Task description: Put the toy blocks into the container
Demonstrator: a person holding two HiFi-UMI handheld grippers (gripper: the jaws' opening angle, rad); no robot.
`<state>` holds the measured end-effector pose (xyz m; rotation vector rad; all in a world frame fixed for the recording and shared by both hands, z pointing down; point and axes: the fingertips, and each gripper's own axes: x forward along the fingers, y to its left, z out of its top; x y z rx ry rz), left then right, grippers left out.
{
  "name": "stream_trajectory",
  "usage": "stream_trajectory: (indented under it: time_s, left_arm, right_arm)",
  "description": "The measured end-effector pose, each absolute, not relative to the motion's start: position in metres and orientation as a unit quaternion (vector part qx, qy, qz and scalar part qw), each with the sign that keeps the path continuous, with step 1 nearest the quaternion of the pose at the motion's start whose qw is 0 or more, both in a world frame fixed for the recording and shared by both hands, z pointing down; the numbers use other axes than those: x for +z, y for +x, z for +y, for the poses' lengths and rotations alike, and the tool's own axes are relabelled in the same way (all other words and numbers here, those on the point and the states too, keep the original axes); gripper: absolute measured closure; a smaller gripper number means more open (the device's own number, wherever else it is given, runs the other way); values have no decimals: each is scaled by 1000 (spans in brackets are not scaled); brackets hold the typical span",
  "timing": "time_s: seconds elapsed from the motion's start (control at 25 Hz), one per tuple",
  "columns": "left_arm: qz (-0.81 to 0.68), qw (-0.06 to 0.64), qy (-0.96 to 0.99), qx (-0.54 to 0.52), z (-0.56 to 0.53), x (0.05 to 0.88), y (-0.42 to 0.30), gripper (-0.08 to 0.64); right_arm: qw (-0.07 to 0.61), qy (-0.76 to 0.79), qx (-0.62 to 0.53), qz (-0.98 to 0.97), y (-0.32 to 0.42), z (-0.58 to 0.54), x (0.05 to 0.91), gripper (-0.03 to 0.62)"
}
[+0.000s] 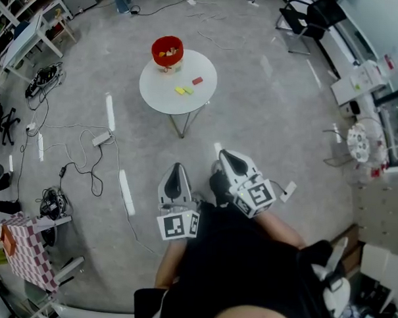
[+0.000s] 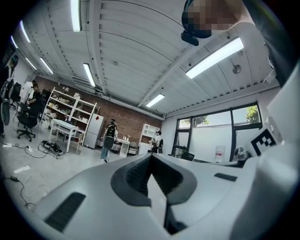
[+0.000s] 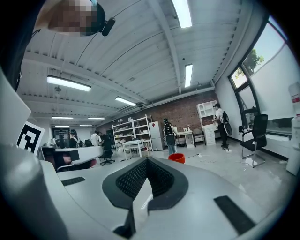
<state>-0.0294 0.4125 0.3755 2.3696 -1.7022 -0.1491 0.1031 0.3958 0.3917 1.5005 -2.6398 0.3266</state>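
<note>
A red container (image 1: 167, 51) with some pieces inside stands at the far left rim of a small round white table (image 1: 156, 87). On the tabletop lie a yellow block (image 1: 179, 90), a green block (image 1: 189, 92) and a red block (image 1: 198, 80). Both grippers are held close to the person's body, well short of the table. The left gripper (image 1: 178, 167) is shut with nothing in it, and so is the right gripper (image 1: 224, 153). The left gripper view looks along shut jaws (image 2: 151, 157) into the room. The right gripper view shows shut jaws (image 3: 146, 160) with the red container (image 3: 176, 158) far beyond them.
Cables and power strips (image 1: 101, 139) lie on the grey floor left of the table, with white strips (image 1: 126, 192) nearby. A checkered box (image 1: 25, 249) sits at lower left and a black chair (image 1: 304, 18) at top right. People stand by shelves far off.
</note>
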Motion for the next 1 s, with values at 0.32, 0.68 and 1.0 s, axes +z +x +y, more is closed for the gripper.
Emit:
stream_trajectory:
  time_s: [0.32, 0.68, 1.0]
  left_arm:
    - [-576, 112, 809, -41, 367, 384, -30, 563]
    - [-579, 117, 806, -25, 261, 393, -28, 563]
    - [-595, 118, 795, -15, 154, 387, -17, 563]
  right_arm:
    - [39, 493, 109, -862, 104, 343, 399, 597]
    - [46, 483, 111, -867, 107, 227, 417, 597]
    - [72, 449, 134, -881, 108, 123, 424, 597]
